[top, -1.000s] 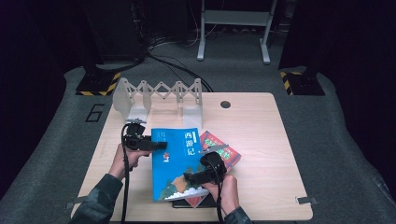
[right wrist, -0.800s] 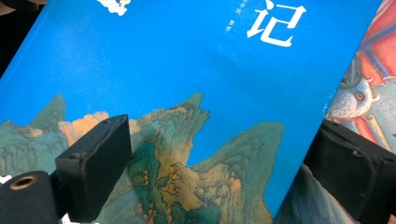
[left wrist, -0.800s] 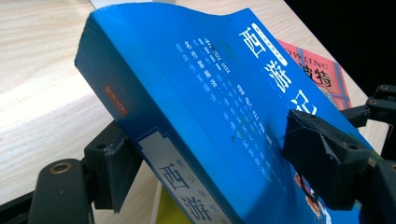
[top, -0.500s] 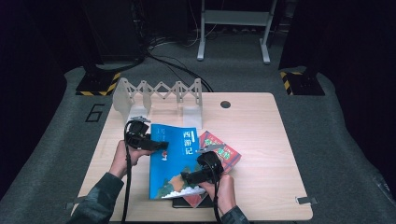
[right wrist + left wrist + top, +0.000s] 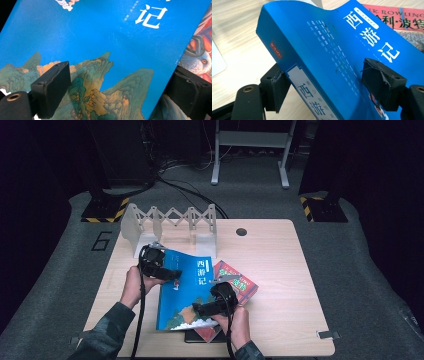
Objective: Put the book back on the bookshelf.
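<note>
Blue book (image 5: pixel 186 290): a thick paperback with white Chinese characters on the cover and a painted mountain scene at its lower end; it lies tilted over the middle of the table (image 5: pixel 280 270), its spine side lifted clear of the wood in the left gripper view.
Left tongs (image 5: pixel 167 273): clamped on the spine edge of the blue book; in the left gripper view one jaw sits under the spine and the other presses on the cover, and they have just been closing on it.
Right tongs (image 5: pixel 200 309): at the book's lower end over the mountain picture; in the right gripper view one jaw lies on the cover and the other stands past the book's edge, but I cannot tell whether they press on it.
Red book (image 5: pixel 241 282): flat on the table, partly under the blue book's right side.
Dark book (image 5: pixel 200 336): under the blue book's near end, by the table's front edge.
Folding book rack (image 5: pixel 172 222): white, upright at the far left of the table, beyond the books.
</note>
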